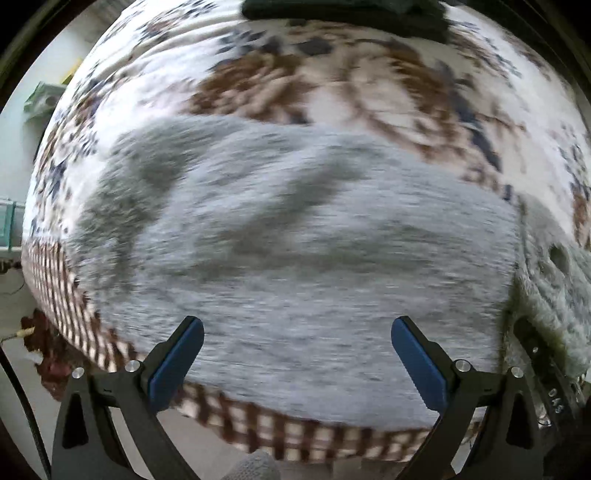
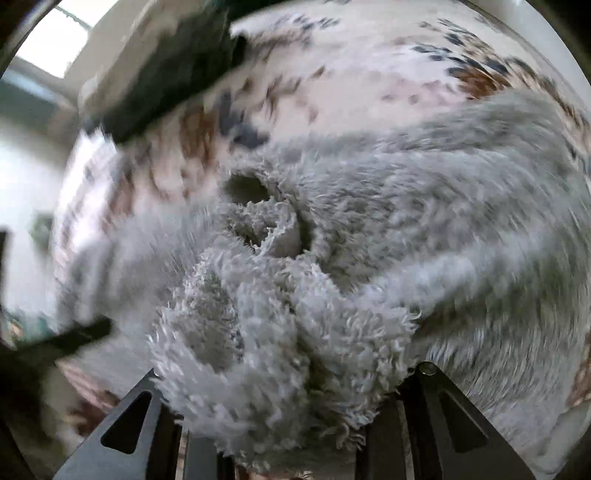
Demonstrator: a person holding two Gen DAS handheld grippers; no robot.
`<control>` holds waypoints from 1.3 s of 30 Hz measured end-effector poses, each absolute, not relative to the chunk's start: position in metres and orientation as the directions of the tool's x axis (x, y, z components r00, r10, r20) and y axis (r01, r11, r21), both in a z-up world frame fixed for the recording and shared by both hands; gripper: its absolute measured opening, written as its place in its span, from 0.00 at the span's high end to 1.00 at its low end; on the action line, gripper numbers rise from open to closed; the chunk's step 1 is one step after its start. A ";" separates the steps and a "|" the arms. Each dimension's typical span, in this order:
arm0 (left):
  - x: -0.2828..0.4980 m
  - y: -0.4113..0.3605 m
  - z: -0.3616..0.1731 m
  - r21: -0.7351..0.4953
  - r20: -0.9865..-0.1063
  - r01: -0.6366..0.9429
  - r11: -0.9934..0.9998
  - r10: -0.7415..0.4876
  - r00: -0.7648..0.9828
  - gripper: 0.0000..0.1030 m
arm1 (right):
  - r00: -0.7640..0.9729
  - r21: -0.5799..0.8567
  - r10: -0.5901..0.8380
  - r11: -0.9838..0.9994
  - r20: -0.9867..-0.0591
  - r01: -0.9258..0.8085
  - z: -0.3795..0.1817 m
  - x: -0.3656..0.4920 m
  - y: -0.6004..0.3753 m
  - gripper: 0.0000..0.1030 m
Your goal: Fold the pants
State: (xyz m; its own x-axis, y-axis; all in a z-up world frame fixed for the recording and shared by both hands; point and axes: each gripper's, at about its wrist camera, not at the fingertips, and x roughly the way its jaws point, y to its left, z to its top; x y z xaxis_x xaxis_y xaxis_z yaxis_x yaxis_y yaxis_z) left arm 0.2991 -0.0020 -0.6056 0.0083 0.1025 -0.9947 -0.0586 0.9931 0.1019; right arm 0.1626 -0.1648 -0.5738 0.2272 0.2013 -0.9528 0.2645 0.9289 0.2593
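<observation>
Grey fleece pants (image 1: 295,236) lie spread on a floral blanket (image 1: 332,85). My left gripper (image 1: 297,354) is open, its blue pads (image 1: 177,365) wide apart just above the near part of the pants, holding nothing. My right gripper (image 2: 280,417) is shut on a bunched, fluffy part of the pants (image 2: 280,332), which hides its fingertips. The right gripper's body shows at the right edge of the left wrist view (image 1: 543,369), beside the raised fleece. Both views are motion-blurred.
A dark folded garment (image 1: 347,14) lies at the blanket's far side; it also shows in the right wrist view (image 2: 173,70). The blanket's checked border (image 1: 258,424) hangs over the near edge. Floor and clutter (image 1: 40,103) lie to the left.
</observation>
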 end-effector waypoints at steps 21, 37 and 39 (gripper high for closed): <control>0.310 -0.037 -0.577 -0.105 -0.994 0.023 0.994 -0.105 0.010 0.00 | 0.147 0.329 0.296 0.790 -0.944 0.517 -0.503 0.155 -0.276 0.15; 0.359 -0.169 -0.580 -0.264 -0.958 0.369 0.891 -0.286 0.007 0.93 | 0.072 0.235 0.267 0.651 -0.961 0.722 -0.555 0.107 -0.381 0.15; 0.374 -0.158 -0.571 -0.252 -0.957 0.319 0.914 -0.285 0.060 0.93 | 0.073 0.243 0.278 0.646 -0.958 0.723 -0.560 0.110 -0.379 0.15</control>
